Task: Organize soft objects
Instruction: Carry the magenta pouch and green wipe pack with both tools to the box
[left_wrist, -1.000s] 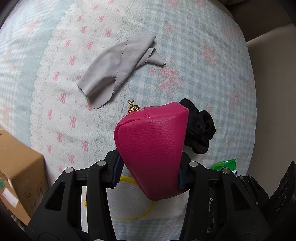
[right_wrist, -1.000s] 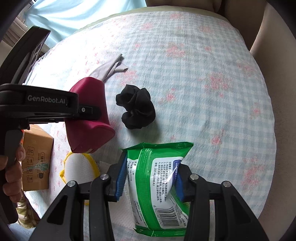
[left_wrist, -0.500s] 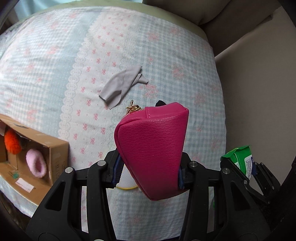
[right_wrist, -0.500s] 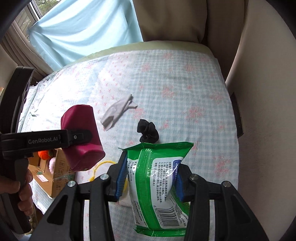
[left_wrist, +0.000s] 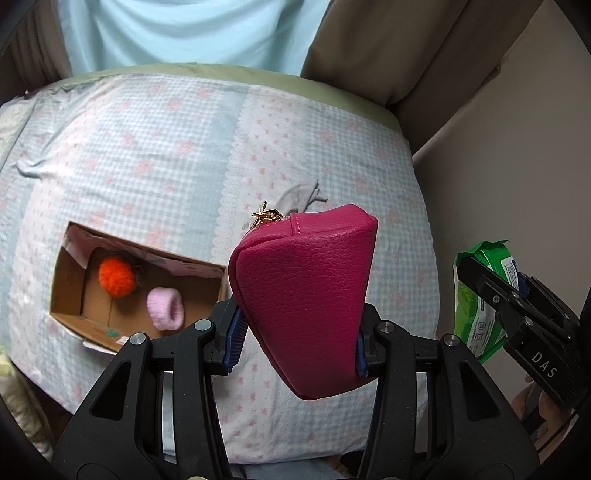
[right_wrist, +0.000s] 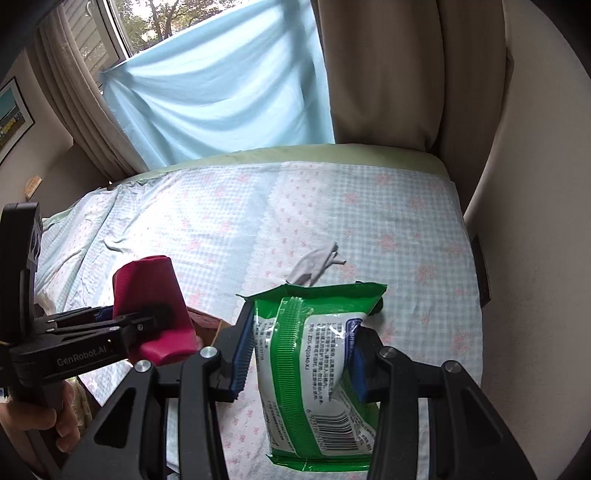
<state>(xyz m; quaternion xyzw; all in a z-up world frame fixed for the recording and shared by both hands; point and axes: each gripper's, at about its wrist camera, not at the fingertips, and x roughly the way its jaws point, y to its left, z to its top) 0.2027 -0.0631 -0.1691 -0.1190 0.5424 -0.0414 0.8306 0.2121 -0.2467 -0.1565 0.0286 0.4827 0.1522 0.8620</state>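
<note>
My left gripper (left_wrist: 297, 338) is shut on a magenta leather pouch (left_wrist: 306, 295) with a gold zip pull, held high over the bed; the same pouch (right_wrist: 153, 306) shows at the left of the right wrist view. My right gripper (right_wrist: 301, 360) is shut on a green and white pack of wet wipes (right_wrist: 317, 365), whose pack (left_wrist: 480, 295) also appears at the right edge of the left wrist view. An open cardboard box (left_wrist: 70, 284) on the bed holds an orange pompom (left_wrist: 116, 277) and a pink fuzzy ring (left_wrist: 166, 308). A grey cloth (right_wrist: 314, 264) lies on the bedspread.
The bed (right_wrist: 406, 221) has a blue checked spread with pink flowers. A beige headboard or wall (left_wrist: 498, 166) runs along its right side. A light blue curtain (right_wrist: 221, 92) and a window are beyond the far edge. A hand (right_wrist: 22, 432) holds the left gripper's handle.
Both grippers have risen well above the bed with their loads. The box with the pompom and ring came into the left view, and the black scrunchie dropped out of sight behind the held things.
</note>
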